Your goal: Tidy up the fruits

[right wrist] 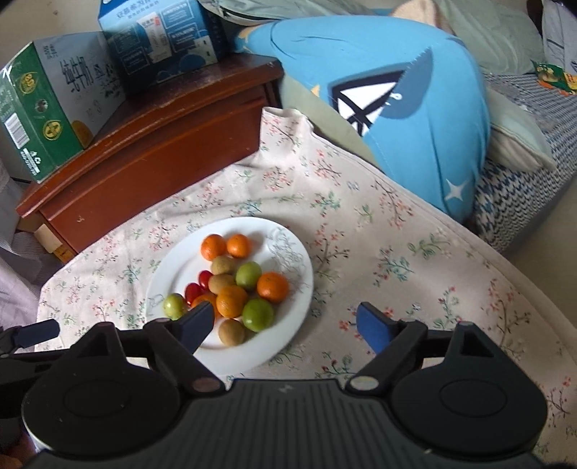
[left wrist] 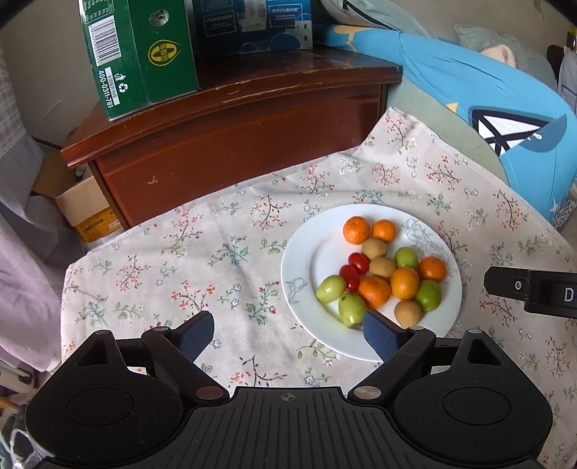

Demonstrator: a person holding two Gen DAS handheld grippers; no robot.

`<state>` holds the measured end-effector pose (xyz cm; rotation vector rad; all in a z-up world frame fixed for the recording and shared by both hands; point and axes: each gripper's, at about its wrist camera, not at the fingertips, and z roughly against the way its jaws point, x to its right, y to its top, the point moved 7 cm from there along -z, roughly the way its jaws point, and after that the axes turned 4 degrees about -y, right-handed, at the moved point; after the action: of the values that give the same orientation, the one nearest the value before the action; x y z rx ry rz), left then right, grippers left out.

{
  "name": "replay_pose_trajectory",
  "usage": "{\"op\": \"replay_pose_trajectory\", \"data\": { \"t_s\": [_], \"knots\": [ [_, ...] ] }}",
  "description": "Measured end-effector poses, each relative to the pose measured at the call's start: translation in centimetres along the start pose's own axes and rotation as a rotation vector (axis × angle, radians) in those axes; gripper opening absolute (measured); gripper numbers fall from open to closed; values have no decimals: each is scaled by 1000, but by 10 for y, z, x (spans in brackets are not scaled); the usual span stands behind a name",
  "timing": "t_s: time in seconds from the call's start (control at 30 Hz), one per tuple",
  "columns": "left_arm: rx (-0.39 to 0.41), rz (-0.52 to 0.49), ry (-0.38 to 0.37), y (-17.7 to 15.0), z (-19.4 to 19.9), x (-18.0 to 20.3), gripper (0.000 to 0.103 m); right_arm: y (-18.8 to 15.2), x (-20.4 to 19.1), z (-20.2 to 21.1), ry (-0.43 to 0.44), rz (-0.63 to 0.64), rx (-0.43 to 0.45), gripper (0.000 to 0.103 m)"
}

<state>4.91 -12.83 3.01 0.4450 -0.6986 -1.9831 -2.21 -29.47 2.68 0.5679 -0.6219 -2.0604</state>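
Observation:
A white plate (left wrist: 310, 252) sits on a floral tablecloth and holds mixed fruit: several oranges (left wrist: 404, 282), green plums (left wrist: 331, 288), brown longans (left wrist: 374, 248) and two red cherry tomatoes (left wrist: 349, 276). My left gripper (left wrist: 288, 333) is open and empty, its right finger over the plate's near rim. The plate also shows in the right wrist view (right wrist: 299, 274). My right gripper (right wrist: 286, 324) is open and empty, above the plate's near right edge, its left finger over the fruit. The right gripper also shows in the left wrist view (left wrist: 530, 288), at the right edge.
The floral tablecloth (left wrist: 216, 259) covers the table. A brown wooden cabinet (left wrist: 230, 137) stands behind it, with a green carton (left wrist: 137, 54) and a blue carton (left wrist: 252, 25) on top. A blue cushion (right wrist: 414, 108) lies at the back right on a bed.

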Motion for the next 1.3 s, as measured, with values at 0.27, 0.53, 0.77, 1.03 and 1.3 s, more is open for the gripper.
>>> {"op": "replay_pose_trajectory", "data": {
  "t_s": [0.27,0.53,0.77,1.03,1.3],
  "knots": [
    [-18,-8,14,-3,-1,2,91,-6,-8,-1,-76,93,27,92],
    [-45,-3,31,-5,-10,-2,91,-12,-8,-13,-103,98,-13,93],
    [-64,-1,31,-9,-16,-3,91,-18,-11,-20,-125,119,-40,94],
    [-82,17,27,-10,-21,-5,91,-19,-12,-24,-135,122,-58,94],
    [-87,19,31,-11,-22,-5,91,-20,-18,-26,-143,145,-60,94]
  ]
}}
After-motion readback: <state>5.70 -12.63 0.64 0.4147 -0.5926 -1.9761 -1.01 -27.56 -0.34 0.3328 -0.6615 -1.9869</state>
